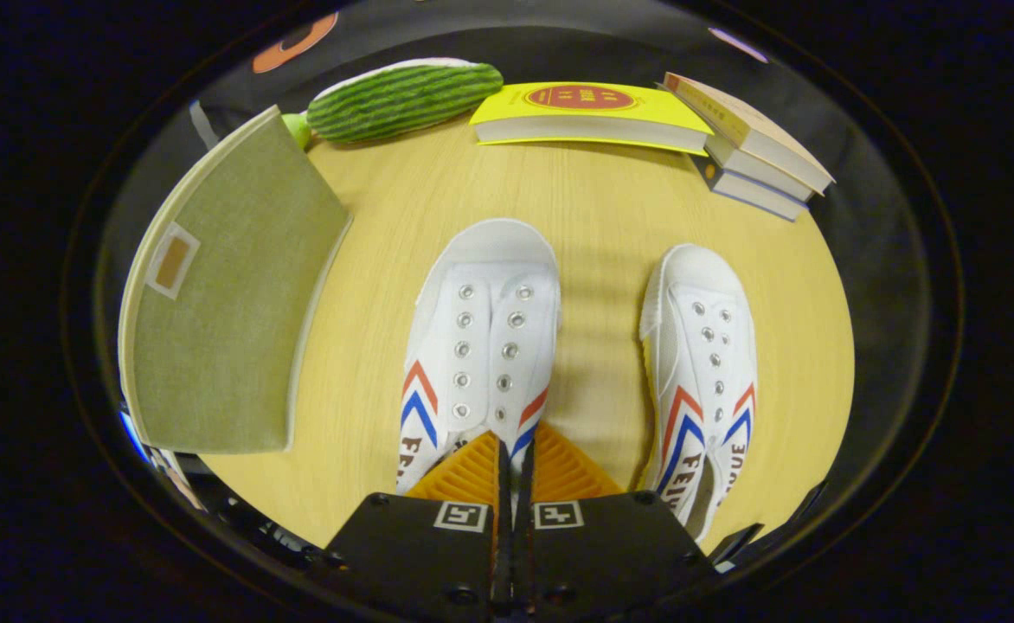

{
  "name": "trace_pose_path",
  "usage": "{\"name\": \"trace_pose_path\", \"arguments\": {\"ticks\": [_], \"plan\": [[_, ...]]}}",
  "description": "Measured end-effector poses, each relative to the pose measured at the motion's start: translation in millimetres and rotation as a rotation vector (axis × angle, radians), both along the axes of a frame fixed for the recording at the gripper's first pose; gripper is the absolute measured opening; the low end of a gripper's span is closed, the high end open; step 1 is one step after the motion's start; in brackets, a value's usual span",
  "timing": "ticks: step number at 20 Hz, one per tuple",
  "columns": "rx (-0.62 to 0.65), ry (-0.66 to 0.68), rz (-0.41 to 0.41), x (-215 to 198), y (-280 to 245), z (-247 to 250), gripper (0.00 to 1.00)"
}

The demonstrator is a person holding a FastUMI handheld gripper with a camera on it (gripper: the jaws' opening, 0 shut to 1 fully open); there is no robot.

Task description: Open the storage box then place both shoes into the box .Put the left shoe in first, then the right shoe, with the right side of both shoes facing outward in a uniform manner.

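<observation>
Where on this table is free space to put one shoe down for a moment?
The widest bare patch lies between the shoe toes and the yellow book. A narrower strip runs between the left shoe and right shoe, another between the left shoe and the storage box. The far edge is crowded: stacked books, striped plush. The gripper is closed over the left shoe's heel.

The tongs (516, 450) sit nearly closed, their fingers pinching the heel edge of the nearer shoe (481, 333), which blocks the way straight ahead. Beside it lies the second shoe (704, 363), apart from the first, with a bare strip of tabletop (598, 285) between them wide enough for a pass. On the other side the closed storage box (230, 303) stands as a broad barrier, with a narrower lane between it and the nearer shoe. Beyond the shoes the wood lies open up to a far row: a green plush toy (403, 99), a yellow book (589, 112), and a stack of books (754, 147).
</observation>
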State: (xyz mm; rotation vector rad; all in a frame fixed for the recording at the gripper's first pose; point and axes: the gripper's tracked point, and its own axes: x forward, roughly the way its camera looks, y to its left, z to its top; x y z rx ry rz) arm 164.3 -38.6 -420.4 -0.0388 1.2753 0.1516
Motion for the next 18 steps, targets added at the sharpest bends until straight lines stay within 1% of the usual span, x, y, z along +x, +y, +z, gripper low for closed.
{"name": "trace_pose_path", "arguments": {"ticks": [1,3,7,10,13,15,18], "plan": [[0.056,0.0,-0.021,-1,6,9,0.06],[0.125,-0.02,-0.038,2,13,24,0.06],[0.152,-0.064,-0.08,4,12,53,0.06],[0.227,-0.106,-0.109,7,24,87,0.06],[0.265,-0.177,-0.114,10,42,126,0.06],[0.279,-0.235,-0.09,8,61,152,0.06],[0.372,-0.298,-0.097,4,104,191,0.06]]}}
